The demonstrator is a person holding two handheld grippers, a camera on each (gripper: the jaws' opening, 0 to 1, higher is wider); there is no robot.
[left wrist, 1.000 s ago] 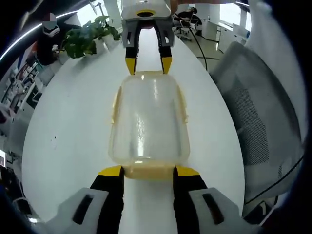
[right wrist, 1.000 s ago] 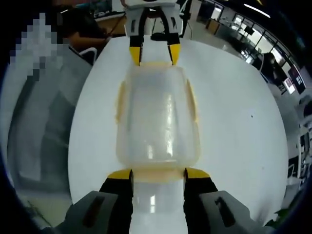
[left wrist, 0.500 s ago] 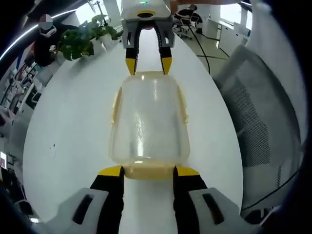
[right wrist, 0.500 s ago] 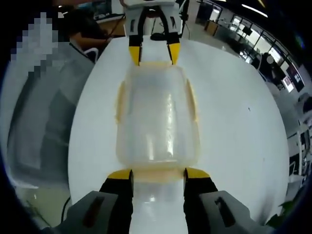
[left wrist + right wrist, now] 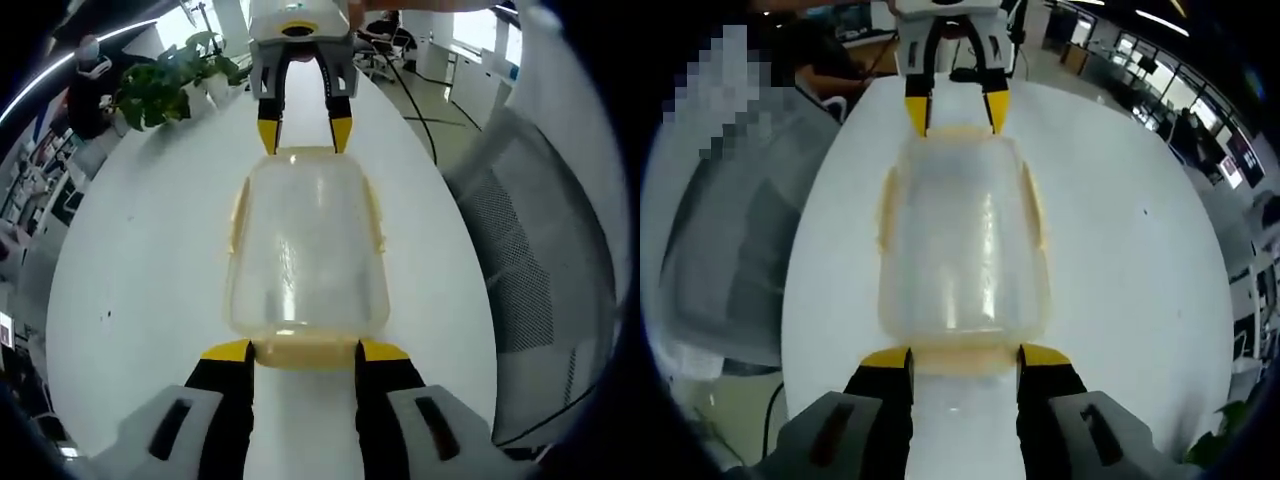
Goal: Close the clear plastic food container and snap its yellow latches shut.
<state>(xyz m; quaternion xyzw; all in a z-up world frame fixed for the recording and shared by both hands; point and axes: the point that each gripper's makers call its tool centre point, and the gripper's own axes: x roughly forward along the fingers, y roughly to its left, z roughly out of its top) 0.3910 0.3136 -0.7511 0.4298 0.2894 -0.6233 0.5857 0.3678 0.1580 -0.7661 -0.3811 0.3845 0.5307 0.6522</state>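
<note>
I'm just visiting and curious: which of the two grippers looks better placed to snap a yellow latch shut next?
Neither clearly. The left gripper and right gripper sit mirrored at opposite ends of the container, each with open jaws either side of its own end latch.

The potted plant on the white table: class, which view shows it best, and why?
The left gripper view: the potted plant stands whole at the far end of the white table, beyond the container. The right gripper view catches some leaves at its lower edge.
</note>
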